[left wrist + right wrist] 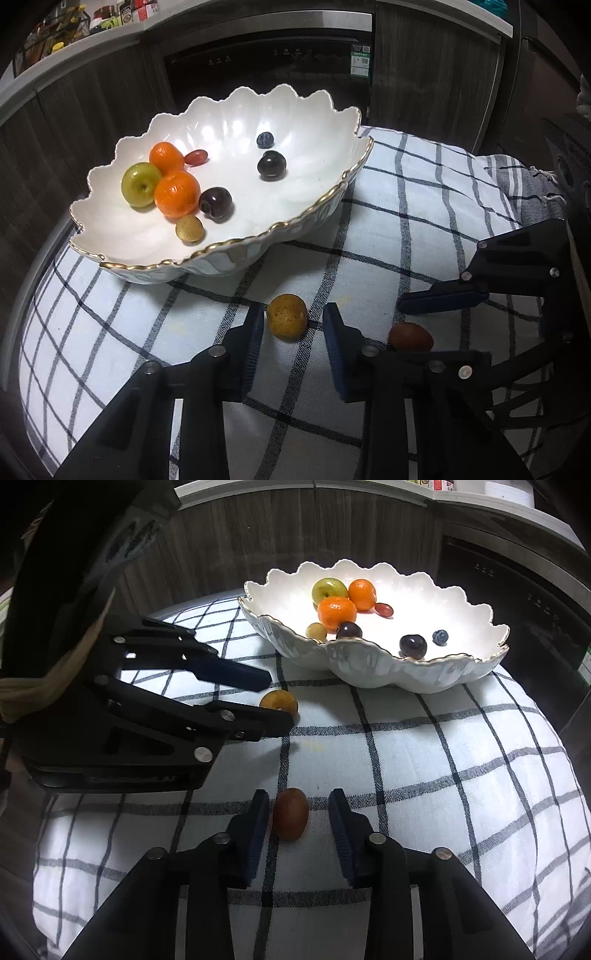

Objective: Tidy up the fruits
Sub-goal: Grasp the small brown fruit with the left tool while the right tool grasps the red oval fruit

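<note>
open jaws straddle a speckled yellow fruit [287,316] and brown fruit [290,813].

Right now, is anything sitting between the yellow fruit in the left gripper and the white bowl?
Nothing visible. Only bare checked cloth lies between the yellow fruit and the white bowl. The bowl's raised scalloped rim must be cleared, and the bowl's right half has open space.

Bare checked cloth [424,775] lies open before the scalloped bowl [369,664].
</note>
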`<state>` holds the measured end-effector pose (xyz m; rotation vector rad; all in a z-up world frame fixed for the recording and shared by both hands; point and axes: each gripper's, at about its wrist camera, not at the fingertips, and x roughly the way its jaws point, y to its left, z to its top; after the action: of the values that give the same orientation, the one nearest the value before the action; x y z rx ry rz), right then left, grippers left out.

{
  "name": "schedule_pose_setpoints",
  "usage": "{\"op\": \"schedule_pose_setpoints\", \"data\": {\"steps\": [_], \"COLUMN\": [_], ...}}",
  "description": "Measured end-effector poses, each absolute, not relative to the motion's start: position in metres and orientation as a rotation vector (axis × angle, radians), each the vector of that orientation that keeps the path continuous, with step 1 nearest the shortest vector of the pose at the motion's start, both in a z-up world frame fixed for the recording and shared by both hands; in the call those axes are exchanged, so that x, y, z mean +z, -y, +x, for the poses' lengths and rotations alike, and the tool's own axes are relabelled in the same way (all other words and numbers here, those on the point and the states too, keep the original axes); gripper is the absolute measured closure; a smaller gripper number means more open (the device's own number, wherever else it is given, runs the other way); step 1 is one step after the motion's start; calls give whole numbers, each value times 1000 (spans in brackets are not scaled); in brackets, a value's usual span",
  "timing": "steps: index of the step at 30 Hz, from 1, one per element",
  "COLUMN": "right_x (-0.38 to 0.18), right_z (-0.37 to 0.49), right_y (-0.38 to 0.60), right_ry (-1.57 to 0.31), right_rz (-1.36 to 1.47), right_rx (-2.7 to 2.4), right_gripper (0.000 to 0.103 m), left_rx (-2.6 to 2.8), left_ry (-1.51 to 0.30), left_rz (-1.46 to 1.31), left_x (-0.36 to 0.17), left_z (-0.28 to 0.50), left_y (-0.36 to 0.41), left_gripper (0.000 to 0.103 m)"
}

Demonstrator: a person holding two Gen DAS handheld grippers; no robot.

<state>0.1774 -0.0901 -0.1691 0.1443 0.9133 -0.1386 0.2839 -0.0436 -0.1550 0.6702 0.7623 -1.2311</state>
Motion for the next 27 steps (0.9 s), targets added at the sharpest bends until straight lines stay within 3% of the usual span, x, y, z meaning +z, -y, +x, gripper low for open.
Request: {"op": "schedule_pose_setpoints", "data": {"steps": [9,27], "right_x": [-169,-165], "right_z": [177,172], "right_y": [88,97], "right_ry": [-907,-932], "right_rz": [129,142], "right_rx": [-125,-115], "right_gripper": [82,83], "left_rx": [-1221,-1105], "left_ry": [-764,-811], "left_rz": [656,572], "left_x": [-156,-147], "left_z": [282,269], "left_y": [44,25], "left_gripper": [81,82]}}
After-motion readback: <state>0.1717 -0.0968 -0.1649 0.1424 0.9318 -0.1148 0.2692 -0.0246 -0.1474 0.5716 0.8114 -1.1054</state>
